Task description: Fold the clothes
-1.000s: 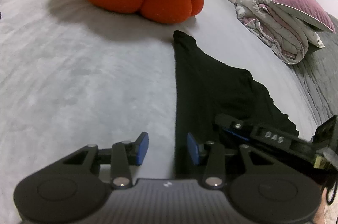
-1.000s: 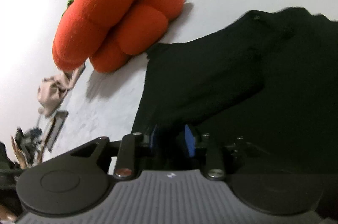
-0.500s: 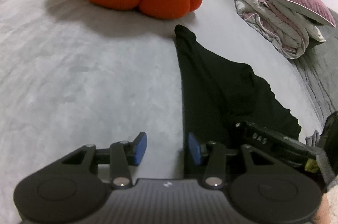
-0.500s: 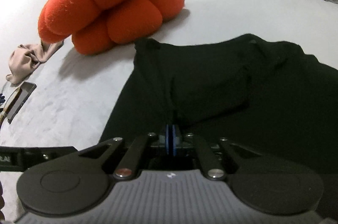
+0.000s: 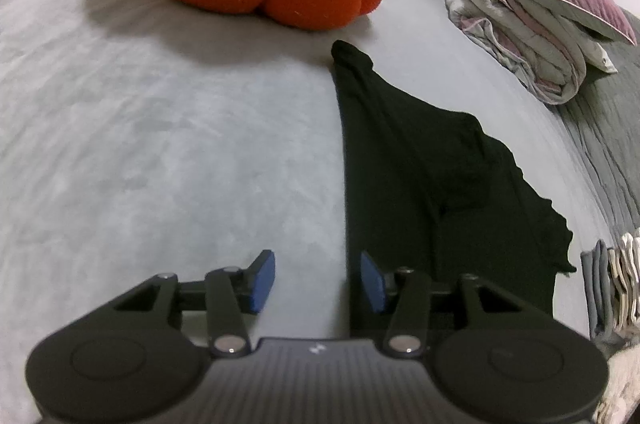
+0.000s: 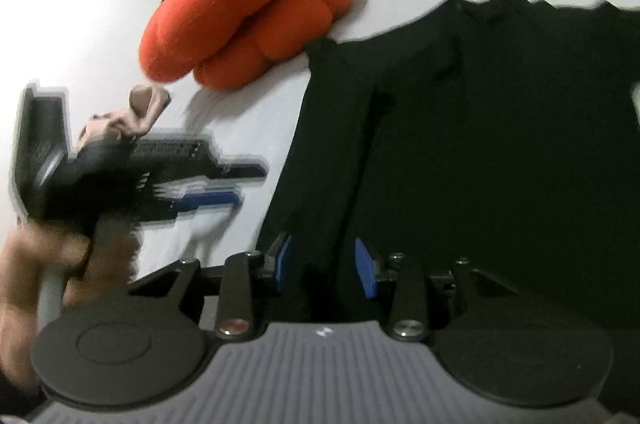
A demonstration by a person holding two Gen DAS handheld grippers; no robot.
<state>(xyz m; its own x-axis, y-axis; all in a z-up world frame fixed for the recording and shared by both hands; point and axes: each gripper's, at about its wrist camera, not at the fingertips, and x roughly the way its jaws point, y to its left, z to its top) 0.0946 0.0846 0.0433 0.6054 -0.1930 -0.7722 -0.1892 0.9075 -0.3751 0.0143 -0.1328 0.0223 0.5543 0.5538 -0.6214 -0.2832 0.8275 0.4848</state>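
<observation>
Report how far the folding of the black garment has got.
Done: the black garment lies on the grey bed, one side already folded in to a straight left edge. In hand: nothing; the left gripper and right gripper both have open jaws, the right over the fabric. Left: the remaining folds, judging by the ragged, spread-out far side.

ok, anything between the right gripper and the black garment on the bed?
Nothing visible. The right gripper is open directly over the flat black fabric garment's near edge. The orange plush pumpkin cushion sits beyond its far corner.
</observation>
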